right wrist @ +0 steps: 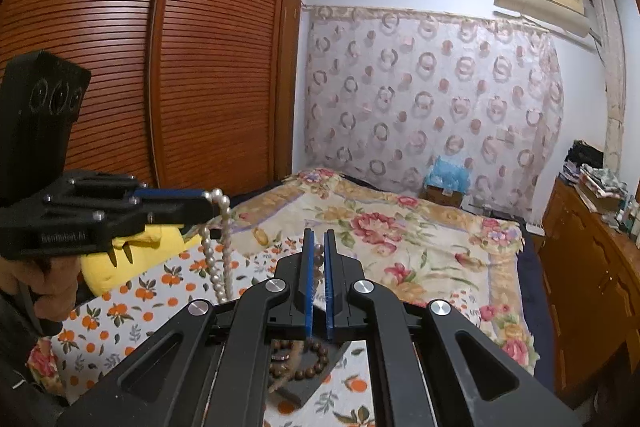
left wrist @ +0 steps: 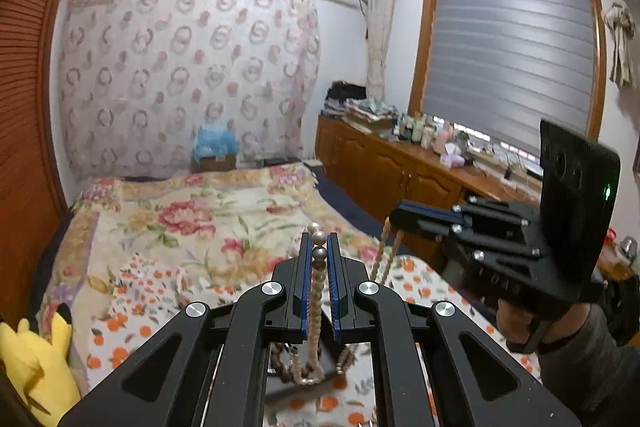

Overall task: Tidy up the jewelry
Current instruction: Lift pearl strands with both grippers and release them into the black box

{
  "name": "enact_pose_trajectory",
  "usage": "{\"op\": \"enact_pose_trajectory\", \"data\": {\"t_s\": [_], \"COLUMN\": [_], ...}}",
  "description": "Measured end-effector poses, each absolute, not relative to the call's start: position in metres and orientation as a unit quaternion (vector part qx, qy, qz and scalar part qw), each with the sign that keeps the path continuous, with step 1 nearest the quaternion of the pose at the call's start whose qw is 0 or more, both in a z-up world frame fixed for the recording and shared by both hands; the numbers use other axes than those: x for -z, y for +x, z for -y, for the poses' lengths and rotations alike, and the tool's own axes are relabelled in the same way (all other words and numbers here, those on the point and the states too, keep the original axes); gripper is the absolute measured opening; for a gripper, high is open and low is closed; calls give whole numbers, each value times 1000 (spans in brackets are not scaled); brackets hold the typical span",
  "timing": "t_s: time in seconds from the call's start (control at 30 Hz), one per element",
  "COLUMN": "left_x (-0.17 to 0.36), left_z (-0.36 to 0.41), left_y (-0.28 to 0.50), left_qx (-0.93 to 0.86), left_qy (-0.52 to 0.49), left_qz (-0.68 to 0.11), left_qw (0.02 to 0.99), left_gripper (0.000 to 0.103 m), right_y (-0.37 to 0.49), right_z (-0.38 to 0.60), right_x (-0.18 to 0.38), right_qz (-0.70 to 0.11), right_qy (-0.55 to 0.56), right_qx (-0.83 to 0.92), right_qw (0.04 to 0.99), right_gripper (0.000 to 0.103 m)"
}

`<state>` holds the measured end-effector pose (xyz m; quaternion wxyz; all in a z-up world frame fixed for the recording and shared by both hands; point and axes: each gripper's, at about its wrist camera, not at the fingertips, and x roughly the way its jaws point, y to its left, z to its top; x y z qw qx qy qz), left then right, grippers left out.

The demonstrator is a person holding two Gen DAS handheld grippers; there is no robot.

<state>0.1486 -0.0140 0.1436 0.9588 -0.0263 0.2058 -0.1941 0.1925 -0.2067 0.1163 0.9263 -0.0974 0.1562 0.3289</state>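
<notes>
My left gripper is shut on a white pearl necklace, which hangs down toward a dark tray. The same gripper and pearl necklace show at the left of the right wrist view. My right gripper is shut on a thin tan bead necklace with brown beads. In the left wrist view this right gripper holds the tan strand hanging in two lines. A brown wooden bead bracelet lies in the dark tray below both grippers.
The tray rests on an orange-print cloth on a floral bedspread. A yellow plush toy lies at the left. A wooden wardrobe stands on the left and a cluttered wooden cabinet under the window.
</notes>
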Motion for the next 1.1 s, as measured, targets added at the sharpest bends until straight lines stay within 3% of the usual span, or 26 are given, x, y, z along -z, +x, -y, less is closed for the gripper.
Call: {"op": "enact_pose_trajectory", "data": {"t_s": [0.2, 0.57, 1.0, 1.1], "left_x": [-134, -35, 8, 11], "left_z": [9, -3, 5, 4], "left_y": [164, 188, 183, 181], "left_qx": [182, 166, 158, 152], "left_qy": [-22, -41, -29, -29], "left_qz": [-217, -318, -357, -360], "left_qw": [959, 932, 920, 920], "left_gripper": [6, 6, 7, 18], "right_y": [207, 237, 263, 264], "right_z": [201, 187, 163, 159], "right_x": [-125, -114, -25, -4], "right_qz": [-148, -157, -258, -283], "right_qy": [-94, -100, -122, -125], "right_qx": [-331, -317, -318, -319], "right_qw": [927, 930, 904, 896], "right_gripper": [5, 5, 6, 6]}}
